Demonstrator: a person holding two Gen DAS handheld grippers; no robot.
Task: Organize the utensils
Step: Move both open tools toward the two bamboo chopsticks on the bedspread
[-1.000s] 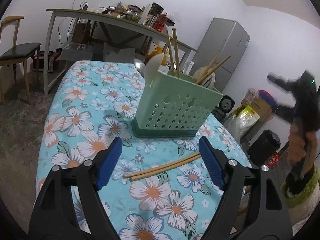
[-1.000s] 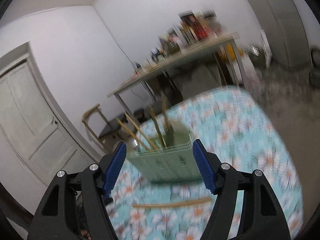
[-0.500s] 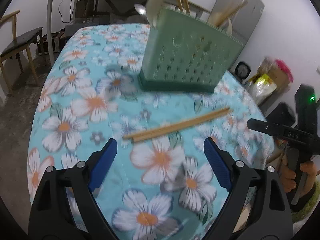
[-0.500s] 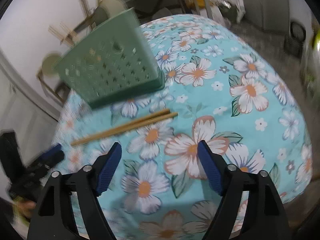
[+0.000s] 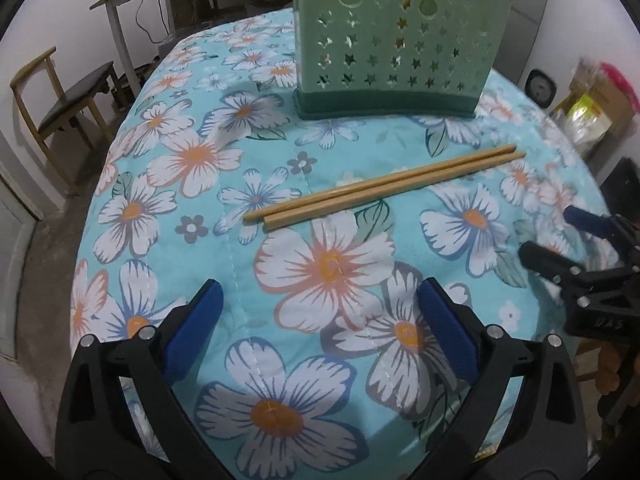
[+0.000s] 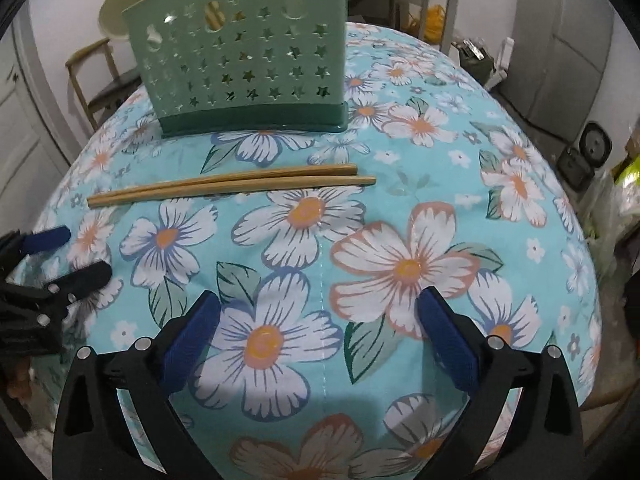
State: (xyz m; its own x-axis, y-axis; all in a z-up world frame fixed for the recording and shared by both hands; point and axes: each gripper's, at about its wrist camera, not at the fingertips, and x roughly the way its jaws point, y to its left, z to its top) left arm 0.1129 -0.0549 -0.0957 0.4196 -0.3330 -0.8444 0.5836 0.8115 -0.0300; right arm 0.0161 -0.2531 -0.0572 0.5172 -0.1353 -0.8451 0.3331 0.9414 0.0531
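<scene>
- Two chopsticks (image 5: 384, 186), touching side by side, mid-table on the floral cloth (image 5: 328, 268), near the green caddy (image 5: 396, 40) by the far edge.
- Left gripper (image 5: 318, 322): jaws opening, nothing between them.
- Right gripper (image 6: 320, 326): jaws opening, nothing between them.

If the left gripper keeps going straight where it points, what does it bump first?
Probably the flowered tablecloth, just short of the chopsticks. The left gripper, jaws opening and empty, points steeply down; depth is hard to judge.

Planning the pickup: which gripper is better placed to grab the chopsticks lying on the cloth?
Roughly even, slightly the left gripper: the chopsticks lie just ahead of its opening, empty jaws. The right gripper sits similarly, empty jaws also opening.
</scene>
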